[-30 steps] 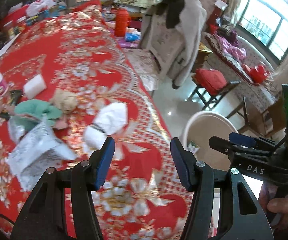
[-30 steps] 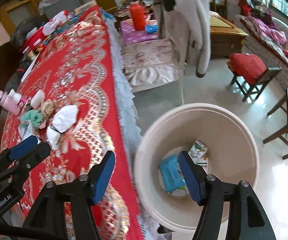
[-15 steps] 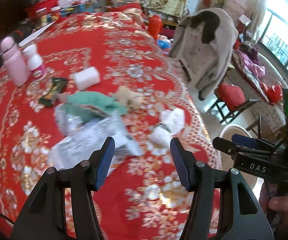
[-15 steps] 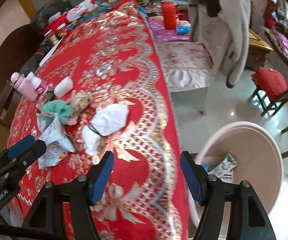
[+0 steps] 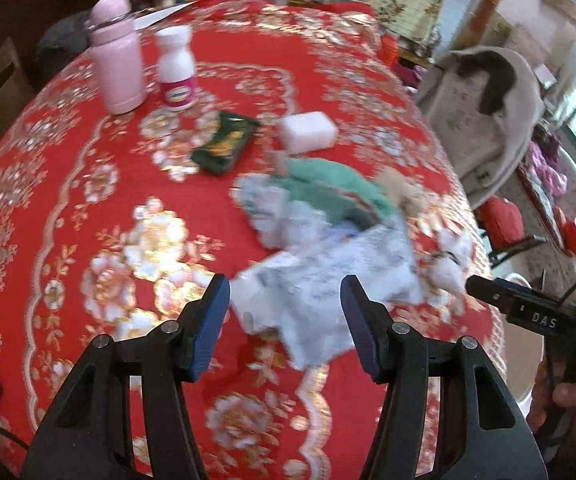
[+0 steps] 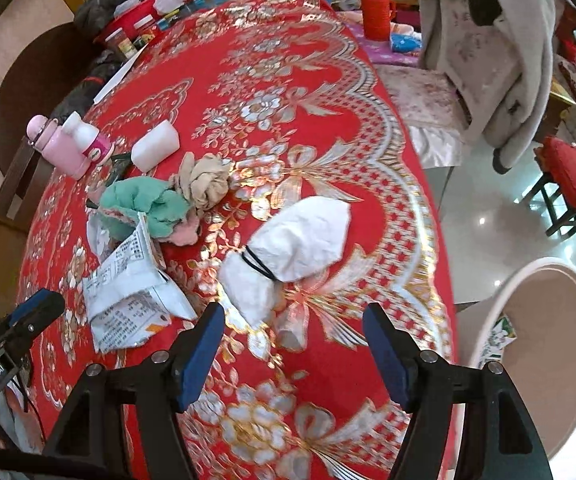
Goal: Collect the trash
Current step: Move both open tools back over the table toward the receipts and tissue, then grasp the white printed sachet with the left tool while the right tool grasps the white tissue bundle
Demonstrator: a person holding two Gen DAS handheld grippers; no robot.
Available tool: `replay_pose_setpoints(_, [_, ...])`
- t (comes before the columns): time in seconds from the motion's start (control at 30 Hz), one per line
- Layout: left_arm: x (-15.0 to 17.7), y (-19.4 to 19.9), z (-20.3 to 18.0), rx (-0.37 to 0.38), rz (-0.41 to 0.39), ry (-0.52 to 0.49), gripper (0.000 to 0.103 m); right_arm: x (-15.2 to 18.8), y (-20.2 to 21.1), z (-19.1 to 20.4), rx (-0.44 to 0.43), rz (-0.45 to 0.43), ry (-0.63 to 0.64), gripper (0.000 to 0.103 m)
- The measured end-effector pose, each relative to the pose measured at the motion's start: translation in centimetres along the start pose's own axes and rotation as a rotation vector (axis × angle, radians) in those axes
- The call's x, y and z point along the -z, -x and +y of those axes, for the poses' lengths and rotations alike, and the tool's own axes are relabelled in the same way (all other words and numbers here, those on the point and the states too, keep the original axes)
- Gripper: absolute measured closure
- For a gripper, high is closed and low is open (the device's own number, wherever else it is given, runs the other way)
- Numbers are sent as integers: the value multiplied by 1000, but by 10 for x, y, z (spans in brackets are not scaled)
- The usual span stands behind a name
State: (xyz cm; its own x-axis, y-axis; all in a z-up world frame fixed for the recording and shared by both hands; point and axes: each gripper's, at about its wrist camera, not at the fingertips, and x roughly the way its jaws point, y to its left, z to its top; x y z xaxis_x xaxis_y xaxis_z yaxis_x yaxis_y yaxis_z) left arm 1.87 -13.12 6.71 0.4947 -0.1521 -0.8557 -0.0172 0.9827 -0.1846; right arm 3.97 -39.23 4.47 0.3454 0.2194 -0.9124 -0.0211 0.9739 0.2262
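Observation:
Trash lies in a heap on the red floral tablecloth (image 6: 288, 80). A printed white wrapper (image 5: 319, 280) sits just beyond my left gripper (image 5: 286, 304), which is open and empty above the cloth. A crumpled white bag tied with a black band (image 6: 295, 244) lies just ahead of my right gripper (image 6: 293, 328); its jaws are opening, with only the bag's near tip showing between them, untouched. A green cloth (image 6: 148, 204) and a beige wad (image 6: 204, 180) lie behind. The printed wrapper (image 6: 128, 300) lies left of the bag.
A beige bin (image 6: 547, 340) with some packaging inside stands on the floor right of the table. A pink bottle (image 5: 116, 56), a white bottle (image 5: 176, 68), a dark packet (image 5: 226, 146) and a white block (image 5: 307, 132) stand farther back. A coat-draped chair (image 6: 487, 40) is beyond the table edge.
Both grippers have swung left, from the bin and table edge to over the trash heap. The right jaws have widened. The left view is blurred by motion.

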Motion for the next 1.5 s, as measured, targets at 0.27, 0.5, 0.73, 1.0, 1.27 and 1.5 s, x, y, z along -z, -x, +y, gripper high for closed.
replay_pose_setpoints(0.27, [-19, -25, 28, -13, 25, 36, 47, -20, -25, 15, 14, 9, -29, 31])
replay_pose_setpoints(0.5, [-13, -36, 10, 65, 76, -55, 47, -19, -37, 14, 55, 30, -5, 34])
replay_pose_setpoints(0.73, [-2, -37, -10, 87, 99, -109, 47, -13, -32, 5, 89, 43, 46, 51])
replay_pose_setpoints(1.0, [-14, -26, -18, 95, 67, -139, 47, -7, -27, 0, 74, 49, 56, 56])
replay_pose_setpoints(1.27, [-4, -44, -26, 123, 159, -158, 47, -6, -17, -7, 14, 47, 0, 46])
replay_pose_setpoints(1.5, [28, -32, -49, 223, 223, -181, 47, -6, -8, -11, 5, 19, -9, 43])
